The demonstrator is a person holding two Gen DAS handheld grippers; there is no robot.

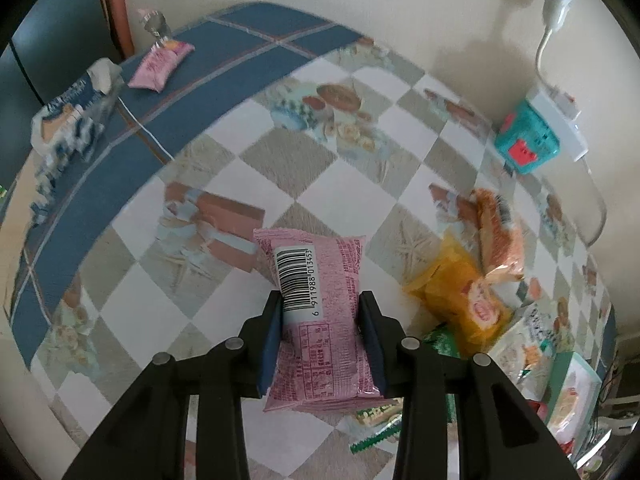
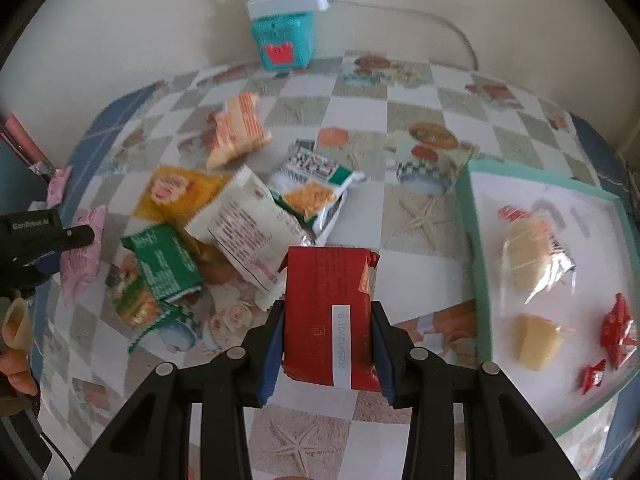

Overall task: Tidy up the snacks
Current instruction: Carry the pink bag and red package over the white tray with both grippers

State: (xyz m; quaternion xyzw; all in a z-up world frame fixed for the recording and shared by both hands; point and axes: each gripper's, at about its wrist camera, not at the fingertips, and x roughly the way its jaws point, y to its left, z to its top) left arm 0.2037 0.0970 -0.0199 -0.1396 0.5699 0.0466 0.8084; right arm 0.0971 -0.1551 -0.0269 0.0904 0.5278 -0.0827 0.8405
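The left claw [image 1: 320, 312] is clamped on a pink snack pack [image 1: 320, 320]. The pack sits between the two blue pads, with its barcode side facing up. It is held up over the table [image 1: 352, 184], which has a checked cloth with pictures on it.

The right claw [image 2: 326, 320] is clamped on a red snack pack [image 2: 330, 312]. A white strip with a date runs along the top of that pack. It is held above the table too, near the middle.

To the right of the red pack lies a white tray with a green rim [image 2: 472, 248]. In the tray are a clear bag with pale cakes [image 2: 532, 252], a yellow cake [image 2: 534, 340] and small red candies [image 2: 618, 324].

To the left and farther away lies a pile of snacks: a green pack [image 2: 164, 260], a white pack [image 2: 244, 224], a yellow pack [image 2: 176, 192], an orange pack [image 2: 236, 132] and a white and green bag [image 2: 316, 188].

At the far side, by the wall, stands a teal box [image 2: 282, 40] with a white power strip [image 2: 288, 0] on top.

In the left view, another pink pack [image 1: 160, 64] lies far away on the blue edge of the cloth.
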